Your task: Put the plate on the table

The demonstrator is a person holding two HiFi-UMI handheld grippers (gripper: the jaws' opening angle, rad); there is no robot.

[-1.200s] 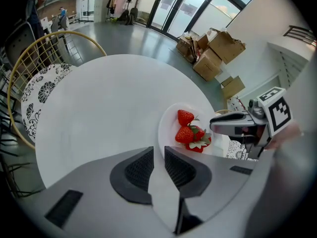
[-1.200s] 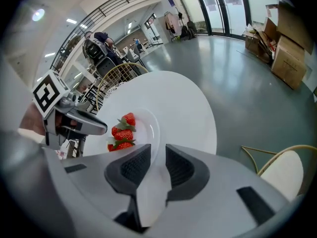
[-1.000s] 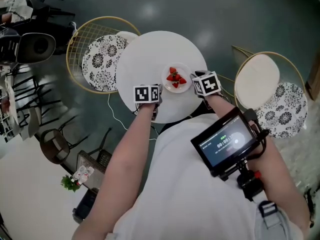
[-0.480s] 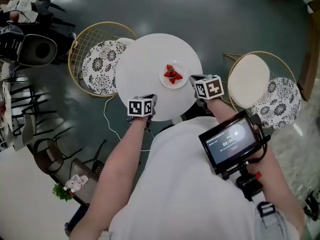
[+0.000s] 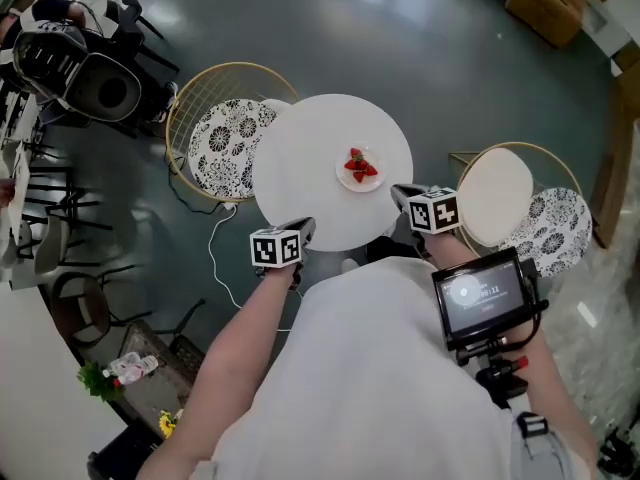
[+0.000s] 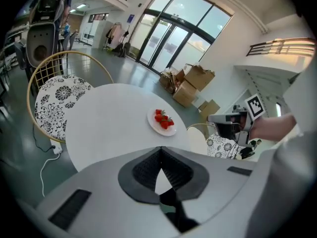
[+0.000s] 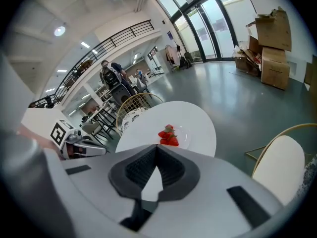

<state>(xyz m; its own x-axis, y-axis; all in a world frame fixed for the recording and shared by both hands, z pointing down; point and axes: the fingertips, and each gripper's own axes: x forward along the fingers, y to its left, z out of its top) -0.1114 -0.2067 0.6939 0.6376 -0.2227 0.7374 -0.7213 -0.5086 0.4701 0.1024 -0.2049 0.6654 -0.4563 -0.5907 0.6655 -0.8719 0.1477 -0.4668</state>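
Looking down in the head view, we see the plate [image 5: 360, 169] with strawberries [image 5: 361, 164] resting on the round white table [image 5: 300, 158], right of its centre, in the upper middle of the frame; the left gripper [image 5: 303, 230] is at the table's lower left edge and the right gripper [image 5: 402, 195] at its lower right edge, both apart from the plate; a wire chair [image 5: 225, 133] stands at upper left. In the left gripper view, its jaws are together at the tips with nothing between them; the plate lies beyond, right of centre. In the right gripper view, its jaws likewise meet, empty; the plate sits just above them.
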